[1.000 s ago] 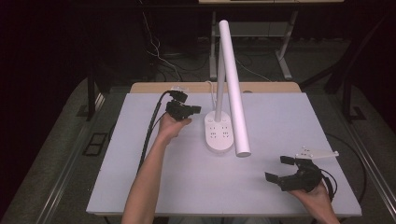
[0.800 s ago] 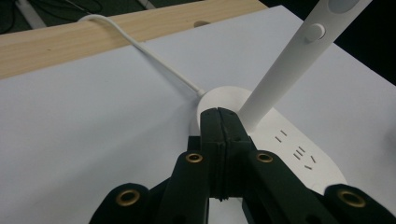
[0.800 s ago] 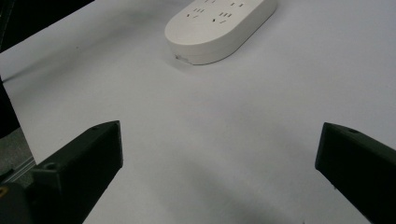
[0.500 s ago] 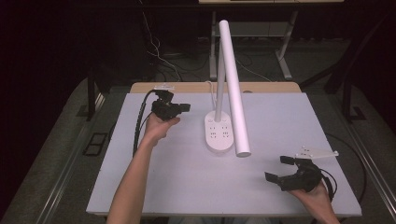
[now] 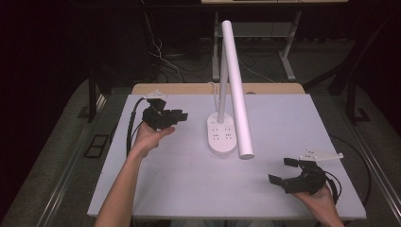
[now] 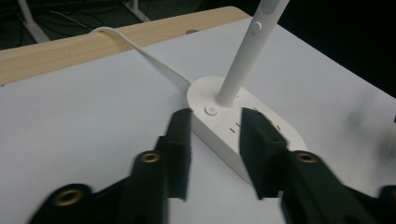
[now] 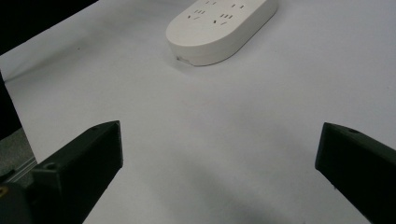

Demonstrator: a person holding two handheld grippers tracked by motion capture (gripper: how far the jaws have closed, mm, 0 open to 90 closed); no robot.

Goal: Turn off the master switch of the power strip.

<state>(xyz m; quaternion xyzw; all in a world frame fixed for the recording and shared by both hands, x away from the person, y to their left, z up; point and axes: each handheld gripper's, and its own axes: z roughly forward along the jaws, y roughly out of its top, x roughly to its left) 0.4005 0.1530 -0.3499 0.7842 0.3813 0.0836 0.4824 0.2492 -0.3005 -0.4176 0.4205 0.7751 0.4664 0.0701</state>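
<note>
White oval lamp base [image 5: 222,135] with sockets sits mid-table toward the far edge, long axis running near-to-far, its white tube arm [image 5: 236,85] leaning out over it. Left gripper [image 5: 176,116], jaws partly spread and empty, is just left of the base and aimed at its round power button [image 6: 211,111]. Right gripper [image 5: 283,172], jaws wide and empty, idles by the near right corner, well apart, so left is nearer.

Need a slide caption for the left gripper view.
Left gripper, jaws open, aimed at the white lamp base near its power button.

Work surface: white table top [image 5: 189,189] over a wooden desk [image 5: 189,89].

I see one item resting on it: the white lamp base [image 5: 222,134], near the middle toward the far edge, its cable [image 6: 140,49] trailing across the wooden strip.
</note>
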